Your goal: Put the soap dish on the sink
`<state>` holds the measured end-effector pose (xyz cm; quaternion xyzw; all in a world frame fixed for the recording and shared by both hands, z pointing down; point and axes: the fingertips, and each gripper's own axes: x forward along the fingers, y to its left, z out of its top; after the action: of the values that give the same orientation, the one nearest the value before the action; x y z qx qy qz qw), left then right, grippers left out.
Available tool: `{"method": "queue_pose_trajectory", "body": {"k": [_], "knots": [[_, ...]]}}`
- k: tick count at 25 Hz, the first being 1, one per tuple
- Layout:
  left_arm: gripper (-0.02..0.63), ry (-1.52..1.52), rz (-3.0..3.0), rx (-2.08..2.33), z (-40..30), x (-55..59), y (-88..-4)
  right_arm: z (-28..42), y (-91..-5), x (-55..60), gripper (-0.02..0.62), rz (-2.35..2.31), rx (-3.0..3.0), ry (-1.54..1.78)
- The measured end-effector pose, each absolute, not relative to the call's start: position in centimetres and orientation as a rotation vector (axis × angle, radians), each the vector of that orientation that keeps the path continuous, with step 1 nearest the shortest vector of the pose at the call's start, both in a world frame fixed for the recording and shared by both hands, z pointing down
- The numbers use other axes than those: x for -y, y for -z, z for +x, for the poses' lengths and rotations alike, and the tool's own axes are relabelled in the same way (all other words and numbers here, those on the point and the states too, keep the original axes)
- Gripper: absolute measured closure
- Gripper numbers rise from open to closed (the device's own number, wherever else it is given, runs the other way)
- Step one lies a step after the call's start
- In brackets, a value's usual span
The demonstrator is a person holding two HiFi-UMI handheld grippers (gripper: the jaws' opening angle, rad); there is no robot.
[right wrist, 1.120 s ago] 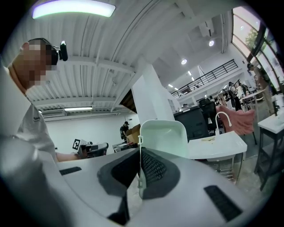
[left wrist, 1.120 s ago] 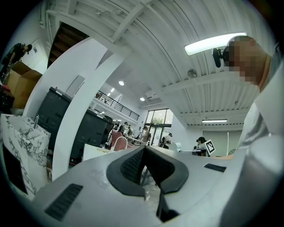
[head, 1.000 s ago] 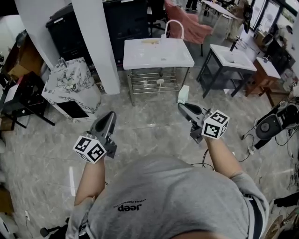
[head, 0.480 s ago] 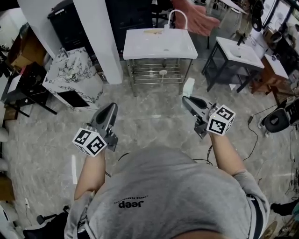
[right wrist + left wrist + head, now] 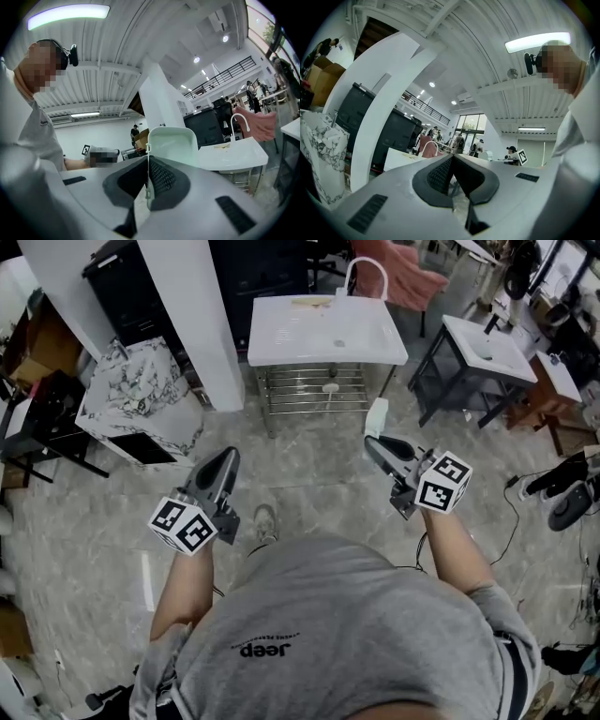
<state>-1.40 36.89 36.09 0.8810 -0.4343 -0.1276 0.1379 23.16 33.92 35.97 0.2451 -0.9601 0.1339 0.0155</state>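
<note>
My left tongs [image 5: 223,457] are pressed together with nothing between them, pointing forward from my bare left forearm [image 5: 183,589]. My right tongs [image 5: 373,442] pinch the soap dish [image 5: 377,416] on edge, right forearm [image 5: 453,547] stretched forward.

Grey T-shirt [image 5: 337,634]; grey tongs [image 5: 228,457] [image 5: 372,443]; checkered cubes [image 5: 182,525]

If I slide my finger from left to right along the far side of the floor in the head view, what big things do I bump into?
Marbled cabinet → white pillar → white sink on its metal rack → black-legged sink.
</note>
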Motion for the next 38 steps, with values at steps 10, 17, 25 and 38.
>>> {"method": "queue_pose_trajectory", "body": {"k": [10,17,25,38], "knots": [[0.592,0.346,2.656,1.095,-10.7,-18.5,-36.5,13.4,-35.2,-17.4,0.531,0.914,2.963,-0.372],[0.592,0.326,2.693,1.047,-16.2,-7.6,-35.0,8.2,-34.3,-7.5,0.531,0.949,2.945,-0.383],[0.592,0.307,2.657,1.026,-17.4,0.0,-35.9,7.3,-35.6,0.5,0.531,0.959,2.911,-0.45],[0.592,0.325,2.538,1.293,-14.7,13.4,-36.9,10.4,-37.4,18.7,0.531,0.688,2.972,-0.443]]}}
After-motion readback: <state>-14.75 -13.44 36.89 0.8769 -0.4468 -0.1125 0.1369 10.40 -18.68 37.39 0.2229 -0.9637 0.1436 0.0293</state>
